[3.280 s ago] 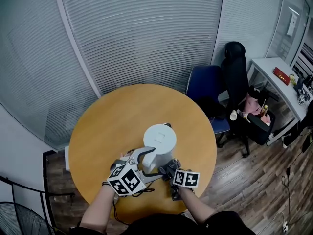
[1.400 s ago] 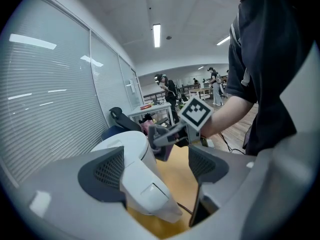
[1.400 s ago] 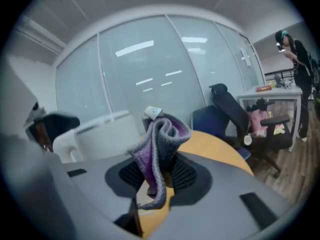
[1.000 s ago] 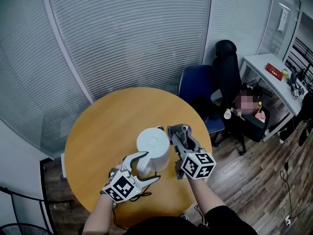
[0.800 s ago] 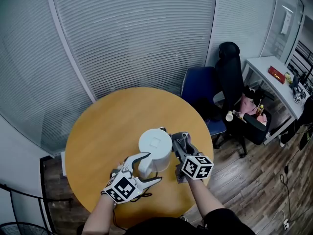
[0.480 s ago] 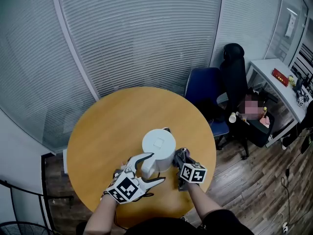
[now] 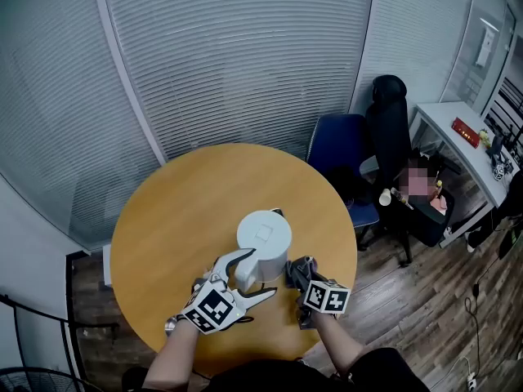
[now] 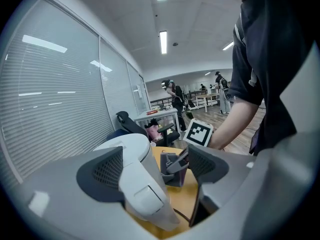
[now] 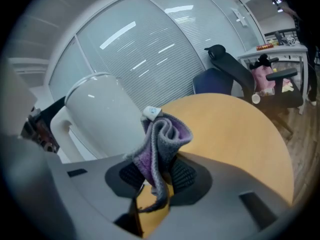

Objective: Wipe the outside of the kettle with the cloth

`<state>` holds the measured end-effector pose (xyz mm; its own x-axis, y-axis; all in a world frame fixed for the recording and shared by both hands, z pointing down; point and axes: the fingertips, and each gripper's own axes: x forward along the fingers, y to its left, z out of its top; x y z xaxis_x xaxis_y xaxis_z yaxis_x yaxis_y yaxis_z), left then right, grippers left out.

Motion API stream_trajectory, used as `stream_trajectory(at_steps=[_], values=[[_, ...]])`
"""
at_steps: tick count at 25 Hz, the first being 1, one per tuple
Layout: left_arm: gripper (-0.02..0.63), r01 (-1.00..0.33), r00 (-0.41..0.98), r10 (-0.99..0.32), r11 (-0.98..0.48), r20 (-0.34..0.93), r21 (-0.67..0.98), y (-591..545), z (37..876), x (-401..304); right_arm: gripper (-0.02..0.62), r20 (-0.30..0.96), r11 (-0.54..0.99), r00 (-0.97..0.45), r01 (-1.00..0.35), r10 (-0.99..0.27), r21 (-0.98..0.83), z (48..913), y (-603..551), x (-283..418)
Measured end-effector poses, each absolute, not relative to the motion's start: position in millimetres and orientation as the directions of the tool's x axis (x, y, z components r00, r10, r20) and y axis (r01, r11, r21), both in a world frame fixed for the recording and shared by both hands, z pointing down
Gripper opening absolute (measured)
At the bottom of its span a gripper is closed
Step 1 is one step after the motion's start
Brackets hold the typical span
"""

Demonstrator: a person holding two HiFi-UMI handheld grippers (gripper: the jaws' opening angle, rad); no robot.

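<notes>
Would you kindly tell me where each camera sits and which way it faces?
Head view: on the person's head, facing steeply down at table, kettle, both forearms, left gripper, right gripper.
Left gripper view: on the left gripper, looking past the kettle's handle toward the right gripper; the person's arm and torso show.
Right gripper view: on the right gripper, facing its pinched cloth and kettle.
All share the kettle.

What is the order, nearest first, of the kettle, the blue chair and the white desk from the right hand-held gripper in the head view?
1. The kettle, just left of the right hand-held gripper that holds the cloth, on the round table.
2. The blue chair, beyond the table's far right edge.
3. The white desk, at the far right of the room.
</notes>
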<state>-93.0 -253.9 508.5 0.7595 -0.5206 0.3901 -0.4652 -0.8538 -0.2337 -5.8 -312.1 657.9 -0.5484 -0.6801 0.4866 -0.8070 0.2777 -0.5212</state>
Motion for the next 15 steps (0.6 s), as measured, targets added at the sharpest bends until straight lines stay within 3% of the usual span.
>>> stream_trajectory(at_steps=[8, 15], values=[[0.403, -0.467, 0.679, -0.596, -0.801, 0.428, -0.374, -256.2, 516.1, -92.8, 0.117, 0.419, 0.337, -0.632, -0.737, -0.652, -0.586, 620.9, -243.8, -0.9], [0.403, -0.643, 0.583, -0.745, -0.667, 0.324, -0.376, -248.1, 503.0, -98.7, 0.117, 0.386, 0.392, -0.611, -0.766, -0.691, -0.510, 591.3, -209.5, 29.2]])
